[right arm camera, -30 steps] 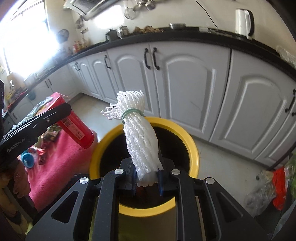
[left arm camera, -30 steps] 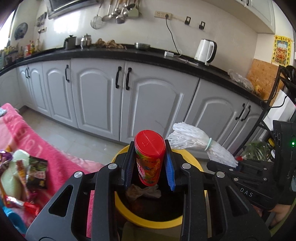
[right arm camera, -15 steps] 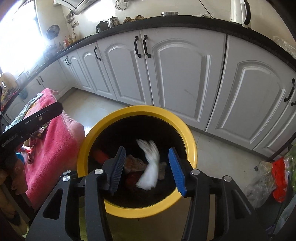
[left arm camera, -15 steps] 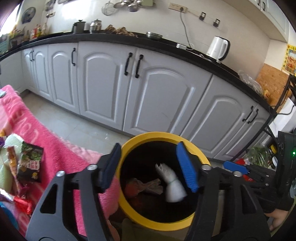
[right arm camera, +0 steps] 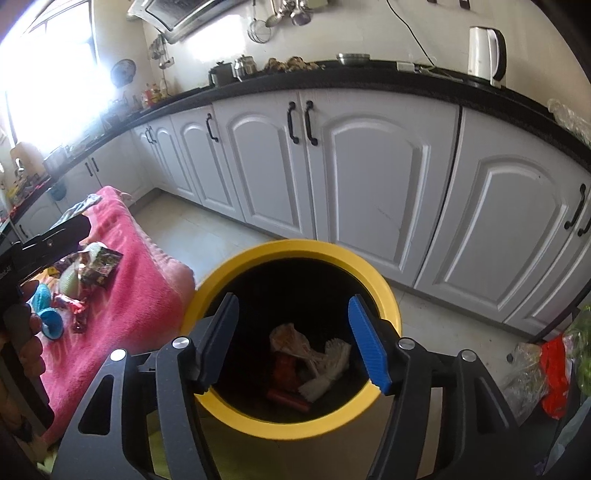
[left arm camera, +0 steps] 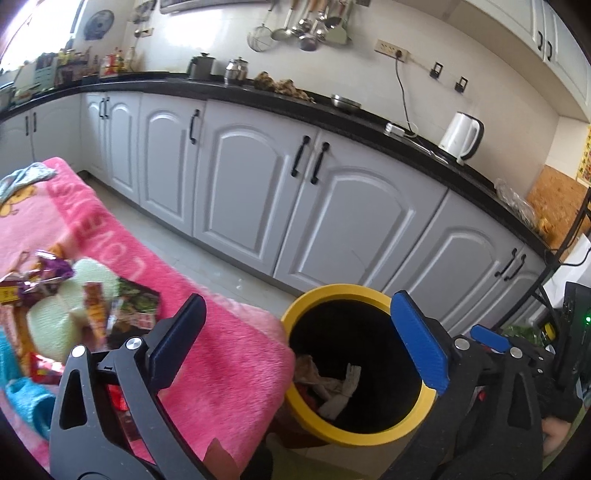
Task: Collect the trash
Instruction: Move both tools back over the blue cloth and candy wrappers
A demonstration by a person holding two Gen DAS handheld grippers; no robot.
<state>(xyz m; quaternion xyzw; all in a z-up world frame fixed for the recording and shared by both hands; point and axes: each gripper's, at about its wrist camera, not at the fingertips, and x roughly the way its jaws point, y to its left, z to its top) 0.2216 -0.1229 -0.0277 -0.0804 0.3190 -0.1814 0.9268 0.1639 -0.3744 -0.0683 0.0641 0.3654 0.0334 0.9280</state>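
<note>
While gaping empty, left gripper (left arm camera: 299,345), right gripper (right arm camera: 295,343)

Kitchen, as you face it: cabinet run, counter, tiled floor.

You have grey-white cabinet doors (right arm camera: 373,173) with black handles under a black countertop (left arm camera: 354,122), meeting at a corner to your left. A white kettle (left arm camera: 461,136) stands on the counter; ladles and strainers (left arm camera: 303,29) hang on the pale wall above, beside a socket strip (left arm camera: 391,55). Pale floor tiles (right arm camera: 207,232) lie below. Strong daylight floods in from a window (right arm camera: 48,88) at your left.
</note>
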